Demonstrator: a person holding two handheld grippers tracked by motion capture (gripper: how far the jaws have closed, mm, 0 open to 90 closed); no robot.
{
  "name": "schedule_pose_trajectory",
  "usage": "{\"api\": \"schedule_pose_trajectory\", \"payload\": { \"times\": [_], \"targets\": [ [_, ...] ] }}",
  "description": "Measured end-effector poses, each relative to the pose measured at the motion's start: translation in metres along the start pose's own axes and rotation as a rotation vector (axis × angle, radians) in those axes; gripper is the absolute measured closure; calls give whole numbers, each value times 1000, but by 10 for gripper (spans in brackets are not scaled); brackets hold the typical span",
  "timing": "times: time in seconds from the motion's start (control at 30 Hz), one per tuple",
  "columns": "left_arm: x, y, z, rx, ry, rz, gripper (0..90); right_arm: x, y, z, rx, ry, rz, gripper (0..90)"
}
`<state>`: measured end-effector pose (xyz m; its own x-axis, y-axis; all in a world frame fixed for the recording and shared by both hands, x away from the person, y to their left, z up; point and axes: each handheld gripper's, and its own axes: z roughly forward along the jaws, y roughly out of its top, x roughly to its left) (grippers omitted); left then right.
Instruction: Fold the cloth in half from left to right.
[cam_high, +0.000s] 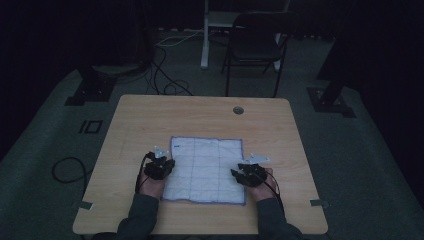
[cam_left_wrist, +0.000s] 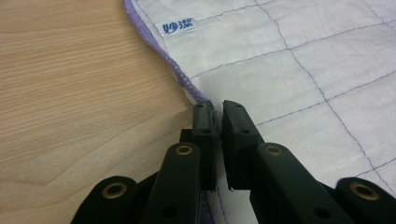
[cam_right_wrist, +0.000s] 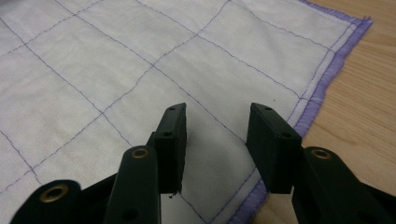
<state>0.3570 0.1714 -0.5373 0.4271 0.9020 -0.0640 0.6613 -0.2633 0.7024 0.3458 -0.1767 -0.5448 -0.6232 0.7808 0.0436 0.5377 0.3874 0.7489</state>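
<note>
Now left gripper (cam_left_wrist: 218, 108) pinched on the cloth (cam_left_wrist: 299, 70) edge, right gripper (cam_right_wrist: 217, 114) agape above it

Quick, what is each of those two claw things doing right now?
Left gripper: closed on the purple edge of the cloth.
Right gripper: open above the cloth, holding nothing.

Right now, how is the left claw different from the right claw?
The left claw is pinched nearly shut on the cloth's purple left edge; the right claw stands open above the cloth, gripping nothing. The left claw sits at the left edge, the right claw near the right edge. Both are black and hand-held.
</note>
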Motion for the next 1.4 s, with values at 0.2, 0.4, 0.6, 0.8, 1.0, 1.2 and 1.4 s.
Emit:
{"api": "schedule_pose_trajectory", "payload": {
  "times": [0.2, 0.4, 0.6, 0.8, 1.0, 1.2, 1.4],
  "targets": [
    [5, -3, -3, -1, -1, -5, 849, 0, 0, -1, 0, 1, -2, 583],
    [18, -5, -7, 2, 17, -32, 849, 2, -2, -6, -7, -6, -3, 588],
    [23, -6, -9, 1, 14, -47, 853, 1, -2, -10, -16, -6, 8, 615],
    [21, -3, -14, -19, 4, -39, 865, 2, -2, -12, -18, -6, 4, 623],
    [18, 4, -23, -53, -12, -28, 868, 4, -1, -14, -34, 0, 4, 668],
    [15, 12, -31, -80, -52, -18, 870, 6, -1, -16, -44, 10, -15, 788],
    [8, 22, -37, -102, -78, 2, 873, 6, -1, -15, -38, 0, -15, 818]
  ]
}}
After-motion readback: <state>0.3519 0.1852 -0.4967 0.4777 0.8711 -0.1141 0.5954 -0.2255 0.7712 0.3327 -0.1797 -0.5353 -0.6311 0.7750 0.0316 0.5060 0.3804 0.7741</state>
